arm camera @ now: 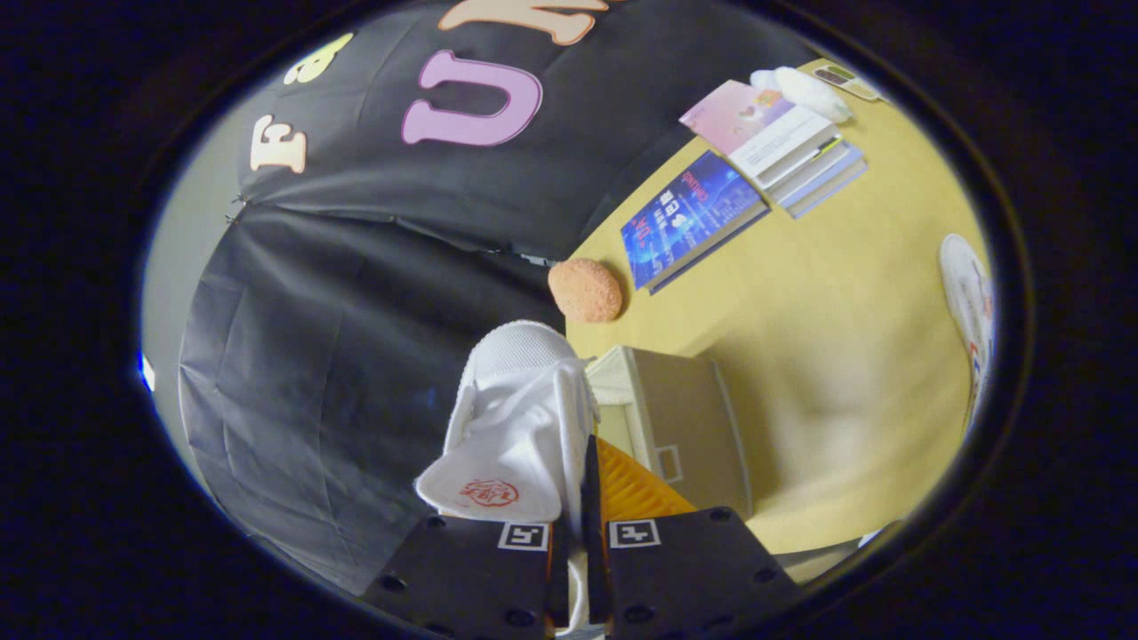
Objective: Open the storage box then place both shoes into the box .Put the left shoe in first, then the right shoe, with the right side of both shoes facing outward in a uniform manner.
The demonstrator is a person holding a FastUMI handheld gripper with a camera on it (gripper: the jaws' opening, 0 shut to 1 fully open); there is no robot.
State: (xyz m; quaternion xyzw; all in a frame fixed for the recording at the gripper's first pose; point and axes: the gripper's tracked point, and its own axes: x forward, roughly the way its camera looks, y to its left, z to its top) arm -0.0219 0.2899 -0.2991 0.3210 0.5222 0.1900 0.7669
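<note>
Jaws are pinching the shoe (520,418) by its collar above the box (685,418); lowering it level would seat it cleanly.

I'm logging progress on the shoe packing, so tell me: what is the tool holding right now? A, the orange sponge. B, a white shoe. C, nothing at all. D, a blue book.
B: the tool is closed on a white shoe, its fabric pinched between the two fingers and lifted above the storage box, while the other shoe lies far off on the table.
</note>
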